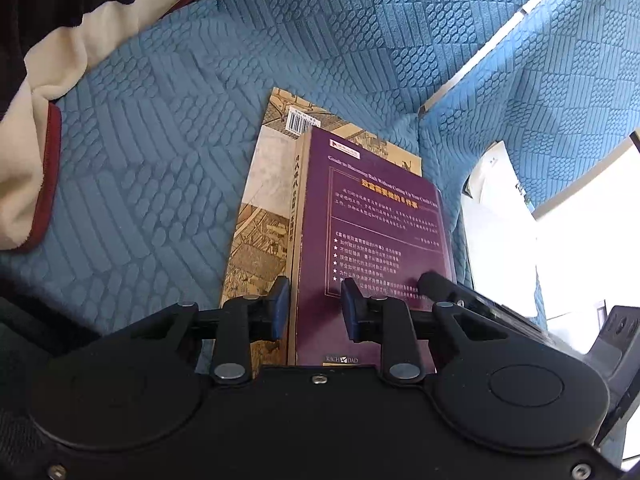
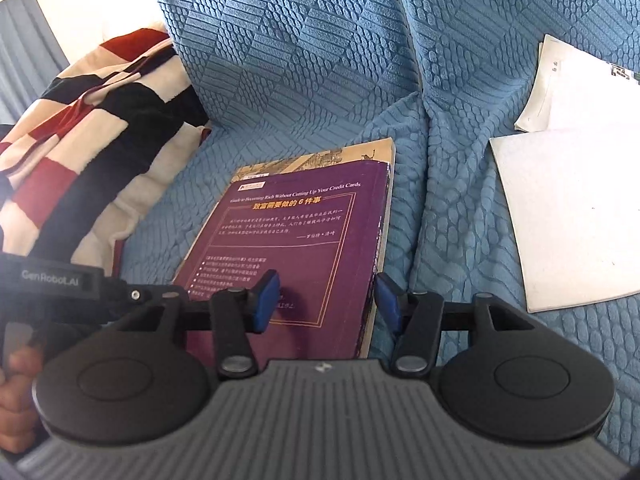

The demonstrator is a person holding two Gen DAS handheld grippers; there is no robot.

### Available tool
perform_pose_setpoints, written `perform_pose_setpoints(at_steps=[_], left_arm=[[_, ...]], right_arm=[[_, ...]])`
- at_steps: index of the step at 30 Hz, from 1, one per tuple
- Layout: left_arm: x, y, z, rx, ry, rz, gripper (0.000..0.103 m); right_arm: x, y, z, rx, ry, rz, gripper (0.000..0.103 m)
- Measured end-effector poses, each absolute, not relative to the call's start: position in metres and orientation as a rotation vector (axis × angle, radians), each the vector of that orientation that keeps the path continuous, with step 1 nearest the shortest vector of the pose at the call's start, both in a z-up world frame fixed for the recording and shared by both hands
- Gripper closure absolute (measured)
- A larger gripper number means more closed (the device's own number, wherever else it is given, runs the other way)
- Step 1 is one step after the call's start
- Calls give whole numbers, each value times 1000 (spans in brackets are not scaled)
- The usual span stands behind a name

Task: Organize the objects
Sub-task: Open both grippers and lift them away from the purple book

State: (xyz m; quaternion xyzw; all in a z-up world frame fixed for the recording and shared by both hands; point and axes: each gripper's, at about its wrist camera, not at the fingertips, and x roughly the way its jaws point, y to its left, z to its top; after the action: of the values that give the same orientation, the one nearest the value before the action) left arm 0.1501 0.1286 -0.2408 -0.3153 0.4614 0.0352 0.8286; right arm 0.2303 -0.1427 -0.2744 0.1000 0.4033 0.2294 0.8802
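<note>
A purple book [image 1: 376, 240] lies flat on top of a larger tan illustrated book [image 1: 264, 208] on the blue sofa seat [image 1: 160, 160]. My left gripper [image 1: 316, 308] hangs just over the near end of the stack. Its jaws stand narrowly apart across the purple book's spine edge and hold nothing. In the right wrist view the purple book [image 2: 296, 240] covers most of the tan book [image 2: 340, 156]. My right gripper [image 2: 326, 300] is open over the near right corner. One pad is above the cover and the other is past the book's right edge.
A red, black and cream striped blanket [image 2: 80, 120] is heaped at the left of the seat. White papers [image 2: 572, 208] lie on the cushion to the right. The sofa backrest [image 2: 300, 40] rises behind the books. A hand [image 2: 16, 400] shows at the lower left.
</note>
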Motion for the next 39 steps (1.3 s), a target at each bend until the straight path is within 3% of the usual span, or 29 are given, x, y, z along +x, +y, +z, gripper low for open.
perform_pose_setpoints(at_steps=[10,27,39], left_arm=[[146,128,-226,-622,966,105,78],[110,82,-116,-472,849,83,78],[91,40,-73,-448,821,62,78]], right_arm=[[231,-143,-260,186,907,425,49],[167,-190,-118,153,720,351,50],[117,-214,-78,142,672,332,50]])
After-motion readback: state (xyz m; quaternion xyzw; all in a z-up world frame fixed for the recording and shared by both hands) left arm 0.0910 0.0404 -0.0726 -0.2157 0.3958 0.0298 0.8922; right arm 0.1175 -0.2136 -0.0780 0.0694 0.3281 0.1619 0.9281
